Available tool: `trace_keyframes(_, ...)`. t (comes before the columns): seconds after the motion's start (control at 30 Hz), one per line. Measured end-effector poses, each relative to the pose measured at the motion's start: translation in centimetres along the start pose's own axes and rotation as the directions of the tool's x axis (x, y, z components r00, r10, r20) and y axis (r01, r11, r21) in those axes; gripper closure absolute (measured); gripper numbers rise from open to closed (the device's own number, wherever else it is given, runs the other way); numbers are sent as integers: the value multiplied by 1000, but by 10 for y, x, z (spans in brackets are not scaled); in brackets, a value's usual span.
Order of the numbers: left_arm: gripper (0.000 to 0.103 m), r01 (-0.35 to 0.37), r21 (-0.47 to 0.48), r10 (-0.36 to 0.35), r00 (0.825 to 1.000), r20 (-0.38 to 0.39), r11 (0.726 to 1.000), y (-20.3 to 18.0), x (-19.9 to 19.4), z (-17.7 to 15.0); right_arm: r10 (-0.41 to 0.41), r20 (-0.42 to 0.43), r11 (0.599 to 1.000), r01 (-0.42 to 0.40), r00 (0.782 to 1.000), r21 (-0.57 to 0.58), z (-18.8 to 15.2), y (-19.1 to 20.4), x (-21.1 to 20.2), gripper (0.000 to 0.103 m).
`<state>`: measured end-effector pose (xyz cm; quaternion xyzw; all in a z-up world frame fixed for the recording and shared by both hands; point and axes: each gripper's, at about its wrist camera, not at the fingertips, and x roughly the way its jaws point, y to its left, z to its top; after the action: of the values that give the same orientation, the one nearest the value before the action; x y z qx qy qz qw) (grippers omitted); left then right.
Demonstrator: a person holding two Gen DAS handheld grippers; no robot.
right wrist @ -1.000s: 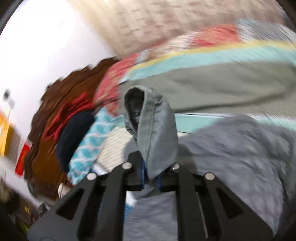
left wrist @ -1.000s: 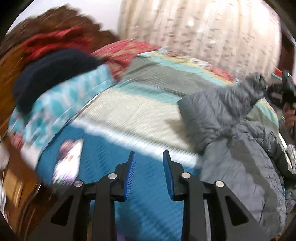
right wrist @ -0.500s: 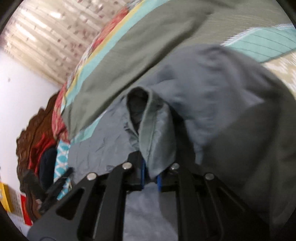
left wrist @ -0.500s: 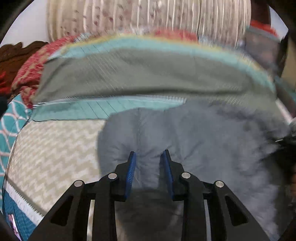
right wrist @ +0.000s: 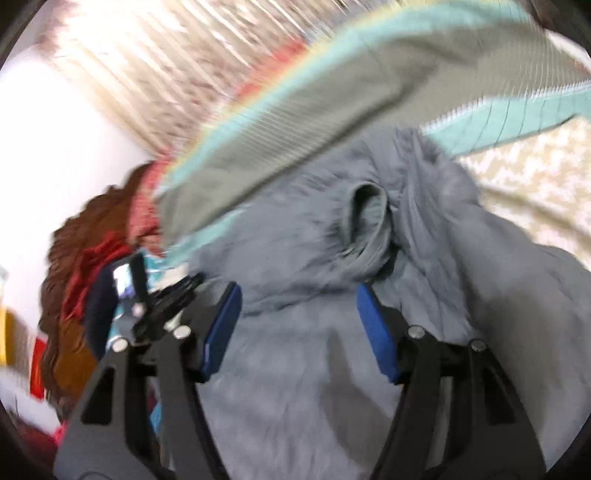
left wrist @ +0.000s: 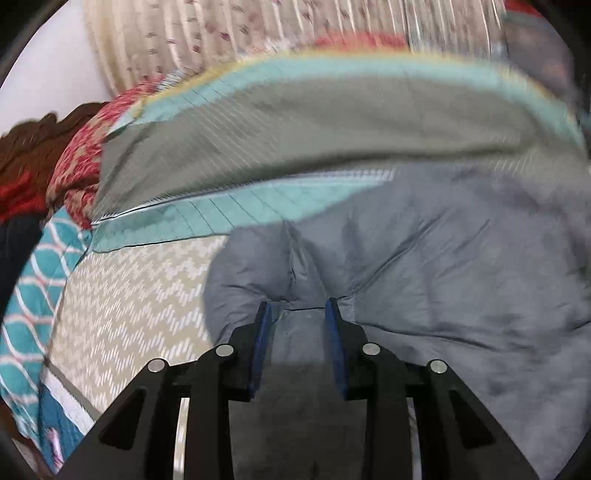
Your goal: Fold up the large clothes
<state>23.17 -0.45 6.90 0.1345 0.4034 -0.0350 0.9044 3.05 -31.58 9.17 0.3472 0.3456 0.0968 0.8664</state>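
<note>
A grey puffer jacket (left wrist: 424, 266) lies crumpled on the bed, filling the right and lower part of the left wrist view. My left gripper (left wrist: 297, 308) is open, its blue pads on either side of a fold of the jacket's edge. In the right wrist view the jacket (right wrist: 306, 362) lies under my right gripper (right wrist: 297, 295), which is wide open and empty. The sleeve cuff (right wrist: 367, 218) rests on the jacket just beyond its fingertips.
The bed has a striped quilt (left wrist: 314, 122) in grey, teal and beige zigzag. Patterned pillows (left wrist: 33, 273) and a dark wooden headboard (left wrist: 33, 140) are at the left. A curtain (left wrist: 258, 33) hangs behind the bed. The other gripper (right wrist: 155, 295) shows left in the right wrist view.
My right gripper has opened and let go of the sleeve cuff, which now lies on the jacket. My left gripper has swung from the bare bed onto the jacket's edge.
</note>
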Motion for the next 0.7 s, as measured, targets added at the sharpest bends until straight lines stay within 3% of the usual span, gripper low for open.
trace_keyframes(0.1, 59, 68, -45, -66, 997, 47, 997, 4, -37, -11, 14, 58, 1000, -13, 998, -24, -41, 1, -65, 41)
trace_keyframes(0.2, 59, 140, -33, -138, 989, 51, 990, -14, -60, -32, -127, 72, 988, 132, 989, -80, -82, 13, -102, 41)
trace_keyframes(0.3, 59, 167, 35, -167, 986, 25, 985, -37, -72, -63, -288, 88, 939, 299, 954, -172, -110, 26, -125, 41)
trace_keyframes(0.33, 59, 172, 55, -173, 985, 18, 984, -43, -76, -74, -338, 117, 909, 356, 934, -219, -115, 27, -135, 41)
trace_keyframes(0.47, 59, 201, 118, -198, 980, -36, 973, -66, -88, -113, -526, 279, 710, 595, 803, -376, -125, 31, -159, 41)
trace_keyframes(0.53, 59, 215, 125, -210, 976, -49, 969, -67, -96, -125, -626, 312, 567, 692, 715, -448, -124, 22, -150, 40)
trace_keyframes(0.57, 59, 219, 127, -214, 976, -52, 967, -68, -101, -131, -659, 317, 512, 716, 682, -474, -122, 14, -144, 40)
trace_keyframes(0.6, 59, 219, 126, -214, 975, -54, 967, -67, -105, -136, -711, 314, 438, 746, 629, -502, -120, 2, -133, 40)
trace_keyframes(0.63, 59, 218, 122, -213, 976, -54, 968, -64, -108, -138, -749, 287, 405, 755, 597, -515, -117, -9, -127, 66)
trace_keyframes(0.67, 59, 218, 117, -213, 976, -54, 969, -61, -110, -139, -780, 198, 427, 736, 594, -525, -111, -27, -121, 89)
trace_keyframes(0.7, 59, 216, 106, -211, 976, -54, 971, -53, -112, -139, -762, 74, 536, 690, 644, -486, -101, -37, -119, 98)
